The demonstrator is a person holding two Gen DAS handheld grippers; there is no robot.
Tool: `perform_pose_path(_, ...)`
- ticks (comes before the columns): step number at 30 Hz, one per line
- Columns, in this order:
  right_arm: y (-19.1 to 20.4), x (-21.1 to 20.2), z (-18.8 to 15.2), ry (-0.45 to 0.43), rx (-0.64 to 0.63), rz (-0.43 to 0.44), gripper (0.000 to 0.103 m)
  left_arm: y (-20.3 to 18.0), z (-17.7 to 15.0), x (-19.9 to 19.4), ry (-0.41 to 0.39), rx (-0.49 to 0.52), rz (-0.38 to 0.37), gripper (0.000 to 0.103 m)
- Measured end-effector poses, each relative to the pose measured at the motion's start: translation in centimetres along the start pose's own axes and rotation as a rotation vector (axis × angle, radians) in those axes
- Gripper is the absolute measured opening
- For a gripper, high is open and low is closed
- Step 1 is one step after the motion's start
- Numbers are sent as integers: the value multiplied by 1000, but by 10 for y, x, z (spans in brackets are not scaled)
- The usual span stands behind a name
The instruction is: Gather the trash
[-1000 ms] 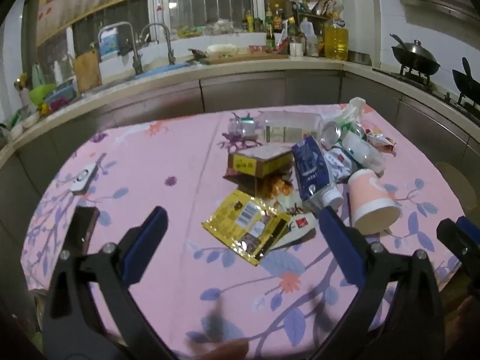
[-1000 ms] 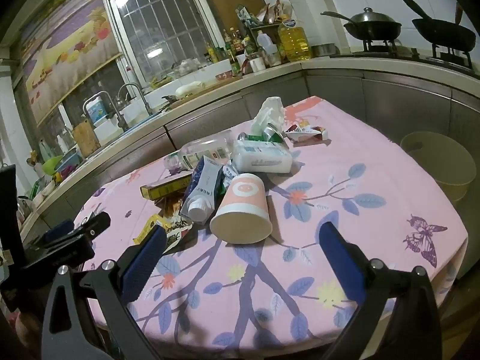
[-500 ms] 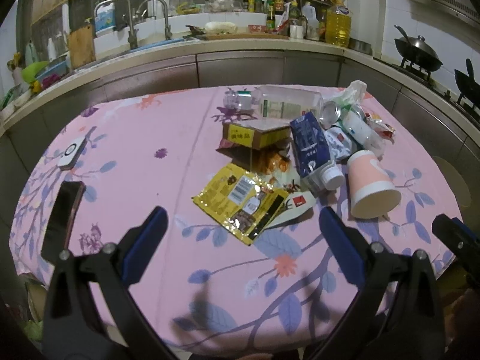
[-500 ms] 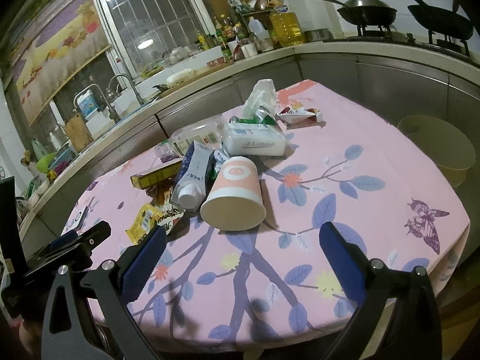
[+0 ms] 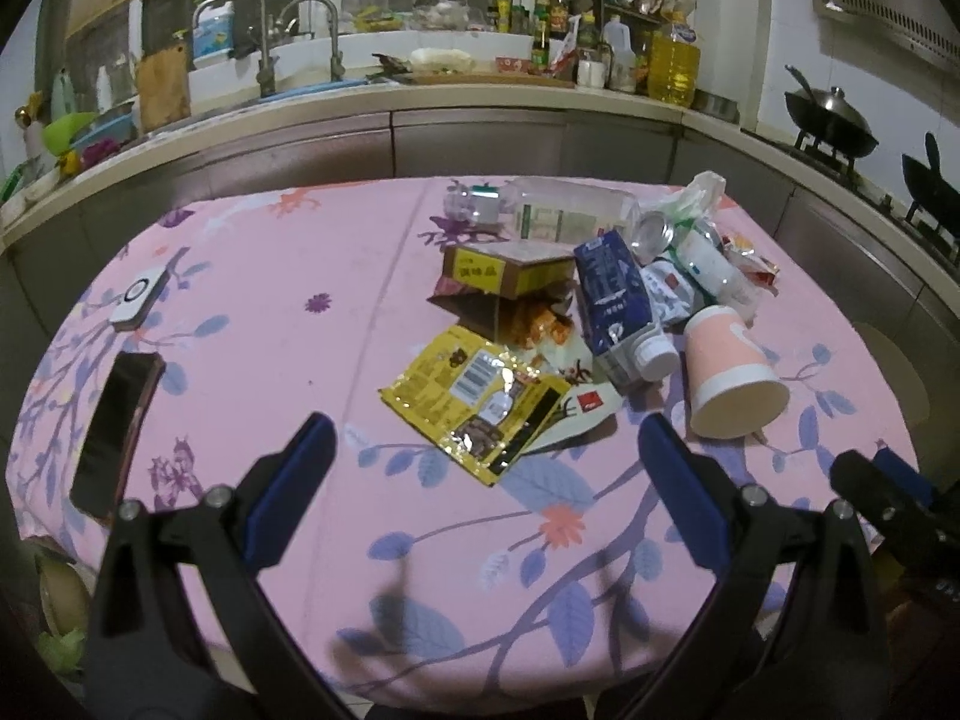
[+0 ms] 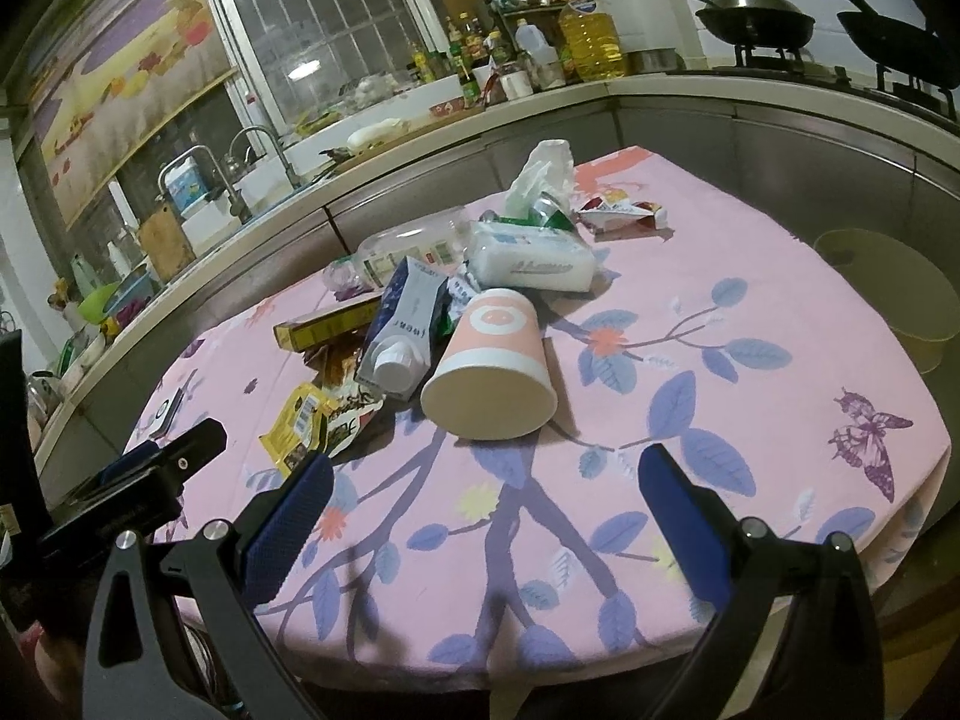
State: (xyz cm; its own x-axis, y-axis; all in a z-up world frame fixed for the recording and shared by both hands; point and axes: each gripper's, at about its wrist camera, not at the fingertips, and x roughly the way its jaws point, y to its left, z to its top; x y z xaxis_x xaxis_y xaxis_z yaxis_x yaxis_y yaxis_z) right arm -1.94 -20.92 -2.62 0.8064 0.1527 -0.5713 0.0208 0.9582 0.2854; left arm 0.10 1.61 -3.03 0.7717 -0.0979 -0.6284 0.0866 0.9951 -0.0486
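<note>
Surface: pink floral cloth [image 5: 270, 312], trash heaped.
Paper cup [image 6: 489, 372]: light, crushable; I'd pinch its rim.
My fingers: left gripper [image 5: 486, 468], right gripper [image 6: 483, 495] both spread, empty.

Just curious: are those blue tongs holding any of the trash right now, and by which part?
Nothing is held. Left tongs and right tongs are both open above the table.

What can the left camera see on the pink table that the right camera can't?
Only the left wrist view shows the black phone lying flat near the table's left edge.

Only the right wrist view shows the butterfly print on the tablecloth and the round pale stool beside the table.

Both show the tipped pink paper cup, the blue carton, the yellow wrapper, and both grippers open: left gripper, right gripper.
</note>
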Motion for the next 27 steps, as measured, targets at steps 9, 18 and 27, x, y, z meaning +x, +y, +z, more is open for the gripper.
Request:
perform_pose_path(9, 11, 5, -6, 46, -29, 44, 98, -3, -10, -19, -55, 5, -14, 97)
perform_pose_path(18, 15, 10, -8, 76, -43, 12, 98, -9, -11, -28, -94, 47, -20, 97)
perform_pose_path(27, 14, 9, -7, 63, -50, -43, 98, -4, -13, -19, -45, 38, 3, 97)
